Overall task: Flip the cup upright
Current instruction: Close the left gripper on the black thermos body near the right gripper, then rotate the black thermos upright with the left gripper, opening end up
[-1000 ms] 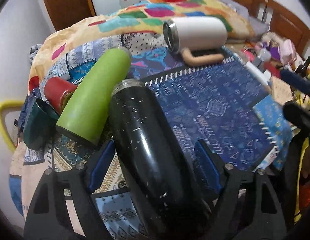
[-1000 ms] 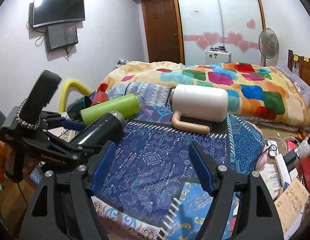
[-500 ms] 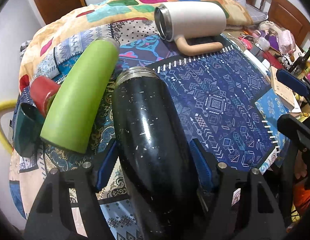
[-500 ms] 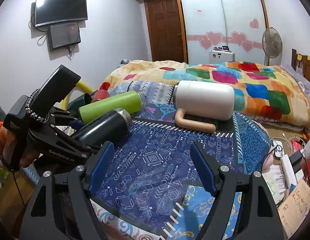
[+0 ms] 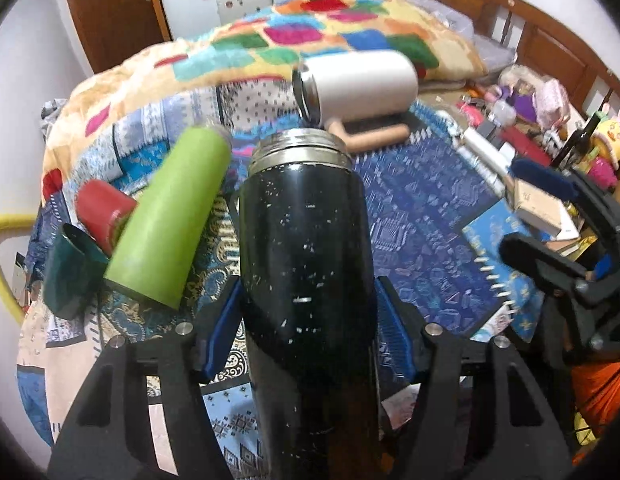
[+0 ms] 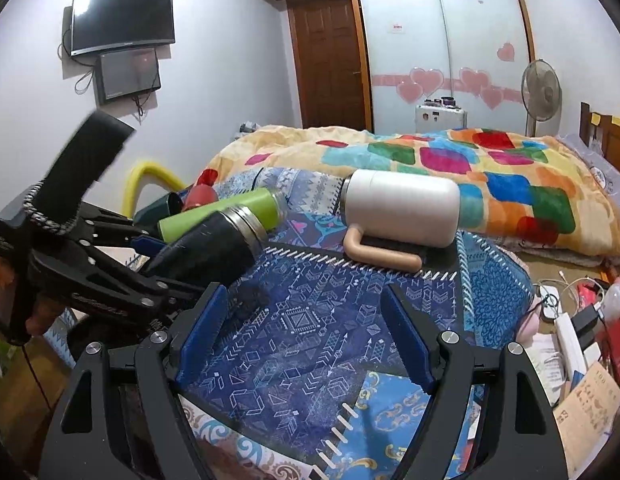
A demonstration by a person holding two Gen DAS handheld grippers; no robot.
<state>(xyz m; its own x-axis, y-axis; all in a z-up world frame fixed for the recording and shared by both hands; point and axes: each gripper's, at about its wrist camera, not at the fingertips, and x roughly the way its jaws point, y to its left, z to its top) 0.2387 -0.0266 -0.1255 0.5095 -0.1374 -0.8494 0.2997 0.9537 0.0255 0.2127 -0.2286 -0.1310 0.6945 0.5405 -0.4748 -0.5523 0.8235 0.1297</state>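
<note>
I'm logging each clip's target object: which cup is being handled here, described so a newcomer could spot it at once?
Start at the bed with the patchwork blanket and come forward to the dark blue patterned cloth. At its left edge, the left hand-held gripper clamps a black speckled flask, tilted with its steel mouth raised. Unlike the green bottle and white handled mug, it is lifted, not lying down.

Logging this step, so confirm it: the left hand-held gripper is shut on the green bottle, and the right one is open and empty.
Wrong bottle. In the left wrist view the left hand-held gripper is shut on the black bottle; the green bottle lies beside it. The right hand-held gripper is indeed open and empty.
</note>
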